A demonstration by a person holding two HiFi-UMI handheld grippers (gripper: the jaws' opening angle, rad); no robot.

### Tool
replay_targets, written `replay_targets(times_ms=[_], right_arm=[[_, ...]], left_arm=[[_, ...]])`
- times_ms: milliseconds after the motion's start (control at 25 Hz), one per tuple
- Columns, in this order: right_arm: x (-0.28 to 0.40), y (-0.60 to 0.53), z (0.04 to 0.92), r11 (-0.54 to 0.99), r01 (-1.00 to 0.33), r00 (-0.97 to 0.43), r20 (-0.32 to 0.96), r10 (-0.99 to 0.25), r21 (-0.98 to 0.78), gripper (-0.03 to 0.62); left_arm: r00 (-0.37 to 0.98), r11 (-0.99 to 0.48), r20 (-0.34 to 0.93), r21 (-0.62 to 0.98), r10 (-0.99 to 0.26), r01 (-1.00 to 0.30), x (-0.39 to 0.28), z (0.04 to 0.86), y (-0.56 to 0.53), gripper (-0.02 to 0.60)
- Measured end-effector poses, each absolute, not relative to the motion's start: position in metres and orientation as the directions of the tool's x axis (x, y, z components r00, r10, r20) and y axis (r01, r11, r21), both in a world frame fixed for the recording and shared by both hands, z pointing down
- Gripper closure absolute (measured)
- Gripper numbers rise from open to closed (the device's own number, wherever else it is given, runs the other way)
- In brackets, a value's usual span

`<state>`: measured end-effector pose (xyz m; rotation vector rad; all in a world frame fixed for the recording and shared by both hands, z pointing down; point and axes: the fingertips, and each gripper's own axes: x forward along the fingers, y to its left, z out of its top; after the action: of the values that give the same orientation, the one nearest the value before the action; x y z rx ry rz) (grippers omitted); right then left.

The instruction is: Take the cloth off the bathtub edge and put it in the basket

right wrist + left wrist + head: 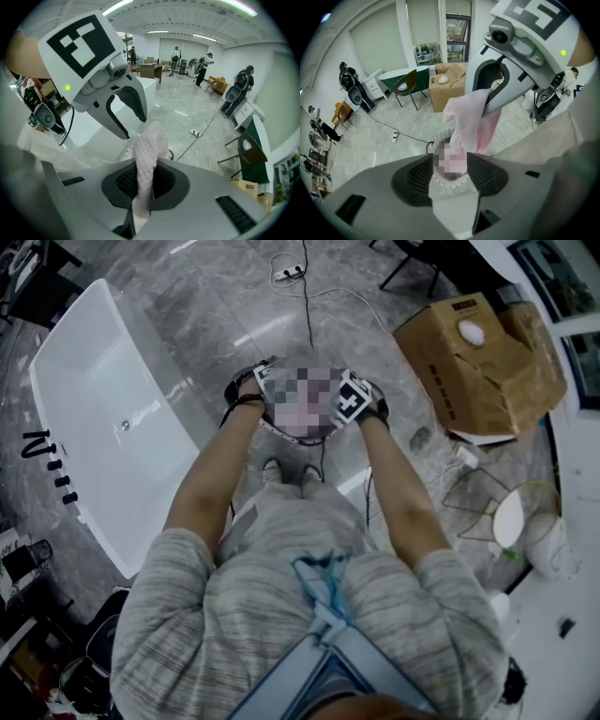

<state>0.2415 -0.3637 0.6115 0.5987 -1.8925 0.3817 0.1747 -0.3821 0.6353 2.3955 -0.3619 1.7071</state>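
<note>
Your right gripper (pixel 145 182) has its jaws clamped tight on the pink waffle-textured cloth (pixel 151 140). The cloth is off the white bathtub (pixel 94 427) at your left and hangs over the mouth of the round basket (pixel 436 138) directly below both grippers. Your left gripper (pixel 450 176) stands about half open with its pads clear of the cloth, so the right alone carries it, likely so that it drops straight in once that grip lets go.

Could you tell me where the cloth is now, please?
In both gripper views the cloth hangs from the shut right gripper, directly over the basket.
</note>
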Motion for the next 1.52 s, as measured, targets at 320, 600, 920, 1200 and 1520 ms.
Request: replay_targets(times_ms=[320,600,920,1200,1520], right_arm=[[0.237,-0.358,0.626,0.802,-0.596,-0.354,0.908,-0.224,-0.035,0.571],[0.232,-0.360,0.622,0.799,-0.598,-0.376,0.904,-0.204,-0.068,0.566],[0.236,-0.371,0.609,0.757,-0.648,-0.400,0.882,-0.251,-0.079,0.525],[0.251,-0.375,0.609,0.732,-0.681,-0.367,0.876,-0.313,-0.023,0.525],[0.251,-0.378,0.580,0.694,-0.717,-0.454,0.799,-0.393,-0.067,0.525]], left_arm=[[0.342,-0.949,0.936,0.029,-0.085,-0.315,0.173,0.637,-0.374,0.376],[0.355,-0.948,0.930,0.025,-0.095,-0.318,0.179,0.631,-0.376,0.376],[0.369,-0.946,0.925,0.033,-0.094,-0.324,0.179,0.629,-0.376,0.376],[0.381,-0.948,0.919,0.030,-0.098,-0.317,0.182,0.621,-0.374,0.376],[0.455,-0.936,0.882,0.047,-0.125,-0.350,0.182,0.602,-0.372,0.376]])
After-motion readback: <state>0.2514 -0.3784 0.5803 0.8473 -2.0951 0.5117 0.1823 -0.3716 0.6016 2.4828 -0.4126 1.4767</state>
